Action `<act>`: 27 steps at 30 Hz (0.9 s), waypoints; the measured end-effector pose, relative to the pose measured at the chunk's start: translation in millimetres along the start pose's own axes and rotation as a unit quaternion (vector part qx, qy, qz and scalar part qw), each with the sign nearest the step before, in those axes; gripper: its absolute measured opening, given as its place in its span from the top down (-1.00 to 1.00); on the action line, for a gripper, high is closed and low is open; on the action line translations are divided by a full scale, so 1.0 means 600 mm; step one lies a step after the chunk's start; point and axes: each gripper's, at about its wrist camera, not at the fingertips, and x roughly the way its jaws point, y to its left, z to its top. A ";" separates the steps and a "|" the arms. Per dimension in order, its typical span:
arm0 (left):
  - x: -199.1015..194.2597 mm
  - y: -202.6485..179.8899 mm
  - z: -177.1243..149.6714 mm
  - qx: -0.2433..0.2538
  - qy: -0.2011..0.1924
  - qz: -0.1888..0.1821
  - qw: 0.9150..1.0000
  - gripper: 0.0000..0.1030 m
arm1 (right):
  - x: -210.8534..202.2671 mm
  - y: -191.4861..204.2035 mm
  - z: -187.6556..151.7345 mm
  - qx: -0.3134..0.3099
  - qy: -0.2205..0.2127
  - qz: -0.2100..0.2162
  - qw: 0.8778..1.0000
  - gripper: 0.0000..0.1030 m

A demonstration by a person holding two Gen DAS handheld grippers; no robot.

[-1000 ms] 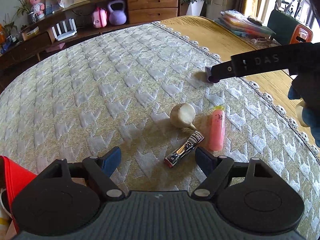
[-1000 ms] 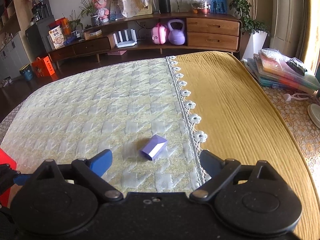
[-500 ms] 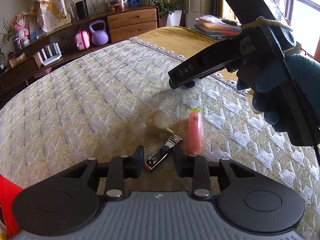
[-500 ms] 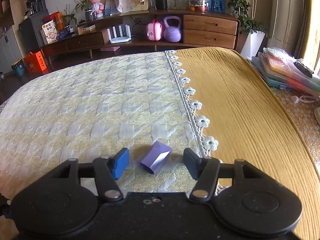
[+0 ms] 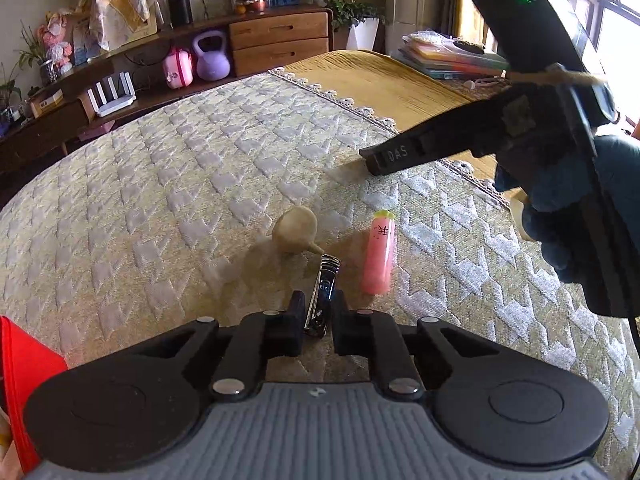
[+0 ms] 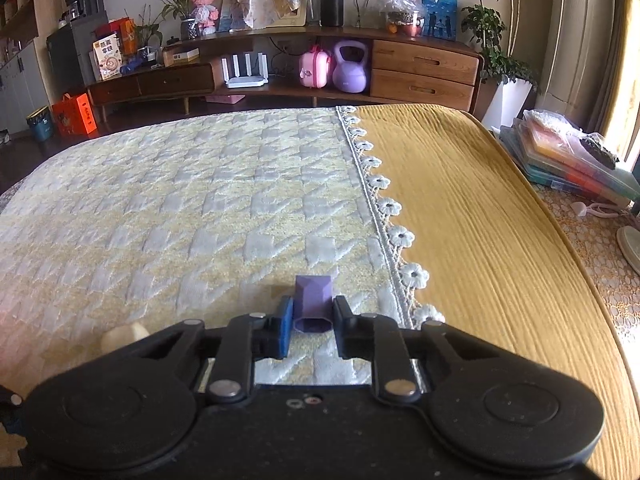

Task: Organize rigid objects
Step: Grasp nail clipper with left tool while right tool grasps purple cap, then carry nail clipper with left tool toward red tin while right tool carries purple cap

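Observation:
In the left wrist view my left gripper [image 5: 317, 312] is shut on a shiny metal nail clipper [image 5: 323, 294] that points away along the fingers. A cream garlic-shaped piece [image 5: 295, 235] and a pink tube [image 5: 379, 261] lie on the quilted cloth just beyond it. My right gripper shows there as a black body held by a blue-gloved hand [image 5: 568, 216] at the right. In the right wrist view my right gripper [image 6: 311, 322] is shut on a small purple block [image 6: 312, 300] near the lace edge.
The quilted cream cloth [image 6: 180, 208] meets a mustard cloth [image 6: 460, 208] along a lace trim [image 6: 394, 236]. A red bag [image 5: 24, 376] is at my left. Stacked plastic boxes [image 6: 572, 160] lie at the right edge. A wooden sideboard [image 6: 424, 72] stands behind.
Both grippers went from wide open to shut: the left closed on the nail clipper, the right on the purple block. The nail clipper has turned to lie along the left fingers.

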 end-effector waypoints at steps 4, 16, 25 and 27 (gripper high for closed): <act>-0.011 0.014 -0.007 -0.037 0.011 -0.004 0.999 0.79 | -0.033 -0.001 -0.023 0.012 0.006 0.021 1.000 0.61; -0.085 0.026 -0.054 -0.098 0.022 -0.010 0.995 0.79 | -0.158 0.030 -0.080 0.032 0.007 0.070 0.997 0.61; -0.149 0.042 -0.083 -0.129 0.015 -0.017 0.991 0.80 | -0.230 0.075 -0.101 0.021 -0.001 0.084 0.996 0.61; -0.163 0.053 -0.089 -0.145 0.016 -0.021 0.989 0.80 | -0.241 0.083 -0.104 0.022 -0.003 0.085 0.996 0.61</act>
